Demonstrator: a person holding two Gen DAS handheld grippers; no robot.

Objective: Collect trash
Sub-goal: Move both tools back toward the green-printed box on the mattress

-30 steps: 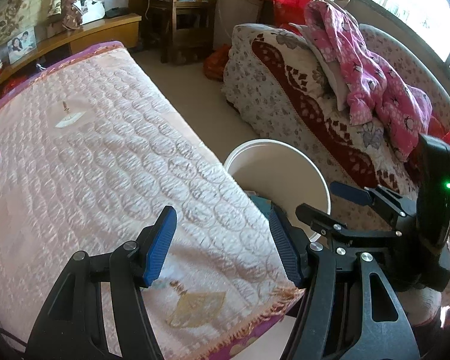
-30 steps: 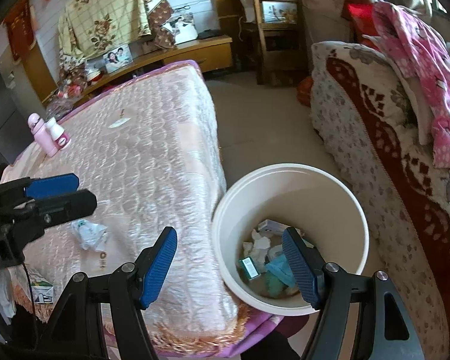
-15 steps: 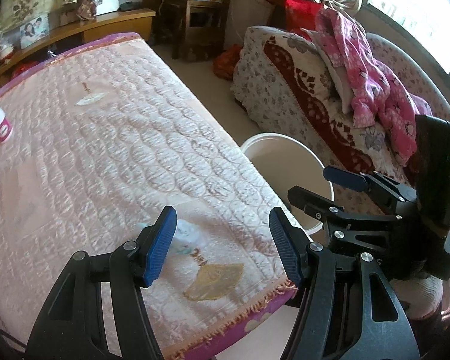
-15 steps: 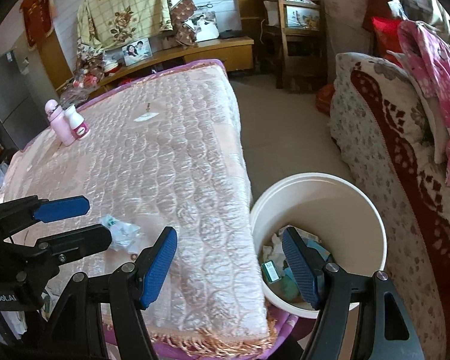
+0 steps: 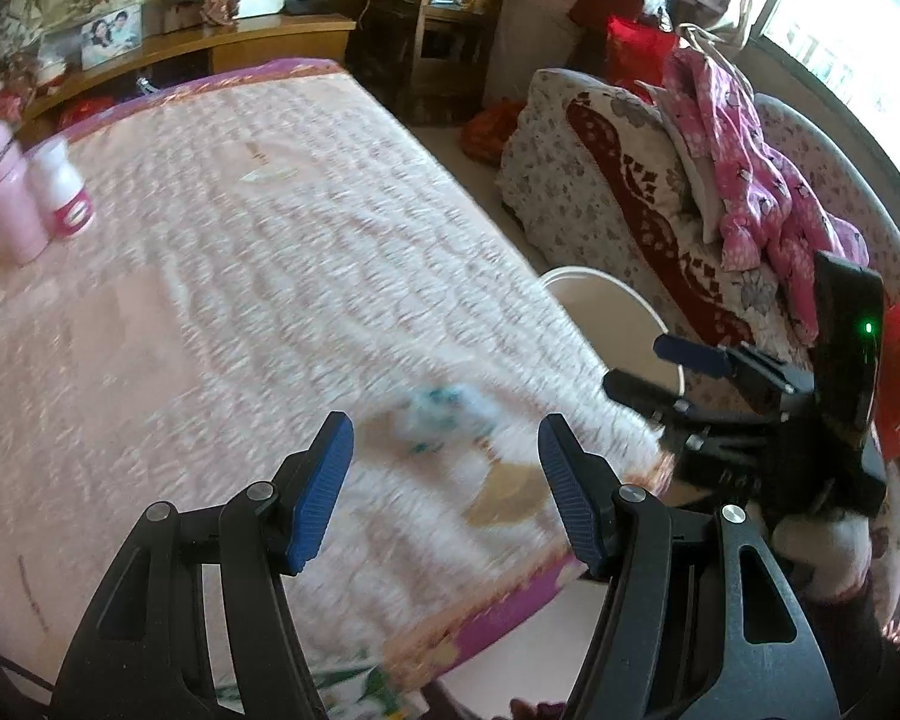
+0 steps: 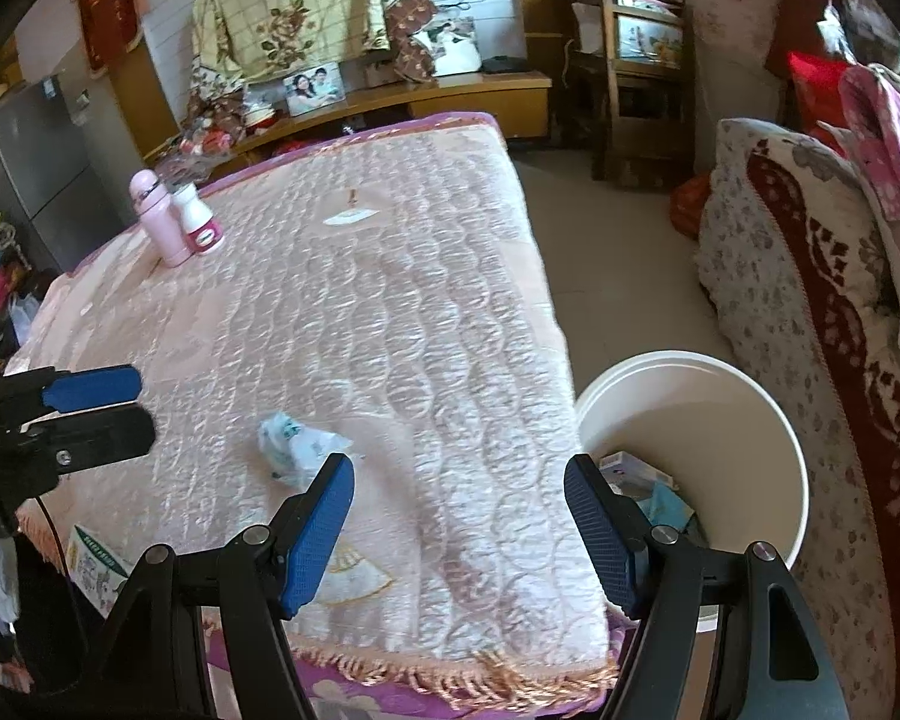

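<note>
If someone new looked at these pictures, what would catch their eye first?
Probably the crumpled blue-and-white wrapper lying alone on the pink quilted table cover, near its front edge. Next, the white bucket on the floor beside the table, with trash already inside.

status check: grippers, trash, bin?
Left gripper open, empty, over table edge. Right gripper open, empty. Crumpled wrapper lies loose on quilted table cover. White bin beside table, path unobstructed.

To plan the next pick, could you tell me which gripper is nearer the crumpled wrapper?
Probably left. The left gripper frames the wrapper; the right gripper points right of it.
</note>
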